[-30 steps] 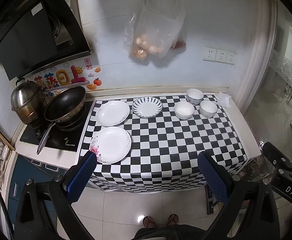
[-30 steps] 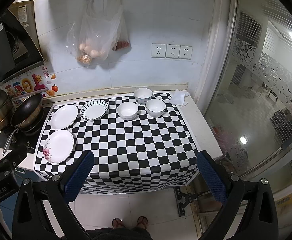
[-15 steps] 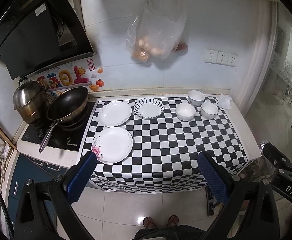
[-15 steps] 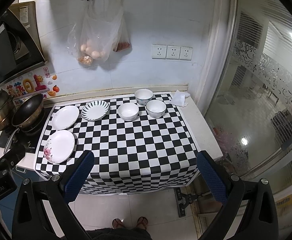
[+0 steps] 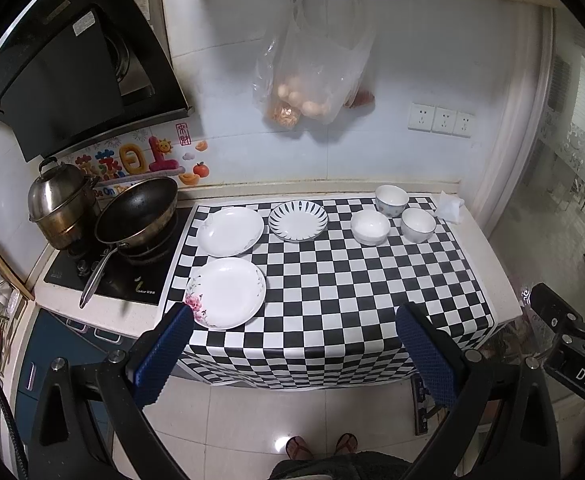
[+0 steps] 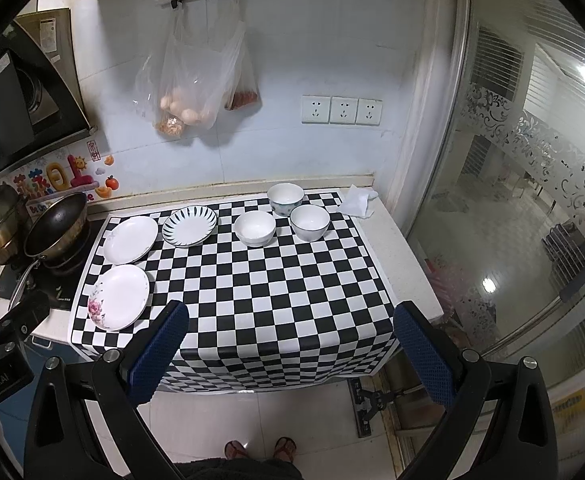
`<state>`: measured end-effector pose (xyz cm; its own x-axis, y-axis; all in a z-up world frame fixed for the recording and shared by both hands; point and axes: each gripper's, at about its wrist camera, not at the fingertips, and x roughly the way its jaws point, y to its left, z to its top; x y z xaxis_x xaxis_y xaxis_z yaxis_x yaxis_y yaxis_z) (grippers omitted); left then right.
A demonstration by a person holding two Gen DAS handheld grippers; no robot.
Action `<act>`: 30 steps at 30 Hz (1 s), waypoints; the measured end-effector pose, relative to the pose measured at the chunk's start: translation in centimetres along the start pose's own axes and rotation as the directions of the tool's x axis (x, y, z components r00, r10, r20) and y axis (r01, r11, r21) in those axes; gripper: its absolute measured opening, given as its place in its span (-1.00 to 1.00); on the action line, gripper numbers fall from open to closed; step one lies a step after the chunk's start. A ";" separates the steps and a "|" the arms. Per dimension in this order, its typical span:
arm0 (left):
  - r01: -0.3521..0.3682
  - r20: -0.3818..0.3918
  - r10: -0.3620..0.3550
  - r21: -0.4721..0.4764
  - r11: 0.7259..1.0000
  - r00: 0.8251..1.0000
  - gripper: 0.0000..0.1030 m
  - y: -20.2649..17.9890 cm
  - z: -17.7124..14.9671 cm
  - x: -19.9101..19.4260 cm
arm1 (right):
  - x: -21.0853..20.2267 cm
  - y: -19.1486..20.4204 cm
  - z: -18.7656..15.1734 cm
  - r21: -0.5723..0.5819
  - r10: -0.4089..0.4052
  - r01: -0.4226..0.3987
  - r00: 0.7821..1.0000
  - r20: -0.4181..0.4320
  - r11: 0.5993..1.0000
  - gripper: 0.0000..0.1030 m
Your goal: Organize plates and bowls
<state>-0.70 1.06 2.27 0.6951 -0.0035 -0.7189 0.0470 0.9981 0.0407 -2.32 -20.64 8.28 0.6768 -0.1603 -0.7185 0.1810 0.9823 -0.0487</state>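
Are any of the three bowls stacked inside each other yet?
No: the patterned bowl, the plain white bowl and the dark-rimmed bowl each sit separately on the checkered cloth.

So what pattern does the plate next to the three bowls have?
The striped plate is white with dark radial stripes around its rim, clearest in the left wrist view.

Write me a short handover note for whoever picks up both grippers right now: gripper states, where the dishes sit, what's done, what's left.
Left gripper: open, empty, held in front of the counter, touching nothing.
Right gripper: open, empty, also short of the counter.
On the checkered cloth: floral plate front left, plain white plate behind it, striped plate to its right. Three bowls at back right: white bowl, rimmed bowl, patterned bowl behind them.
Done: nothing stacked; every piece sits separately.
Left: probably stack the plates together and nest the bowls.
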 end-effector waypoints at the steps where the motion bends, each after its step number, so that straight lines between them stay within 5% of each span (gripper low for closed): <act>1: 0.000 0.001 0.000 0.000 1.000 1.000 0.99 0.0 0.1 -0.1 | -0.1 0.0 0.0 0.000 -0.001 0.001 1.000 0.001 1.000 1.00; 30: -0.002 0.045 0.002 -0.009 1.000 0.999 0.99 -0.8 0.0 -1.2 | -1.2 -1.1 0.5 0.003 0.010 -0.010 0.999 0.033 1.000 1.00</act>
<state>-1.58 0.31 3.08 0.7267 -0.0038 -0.6869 0.0391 0.9986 0.0359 -2.97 -21.61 9.57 0.7017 -0.1534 -0.6957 0.1763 0.9836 -0.0391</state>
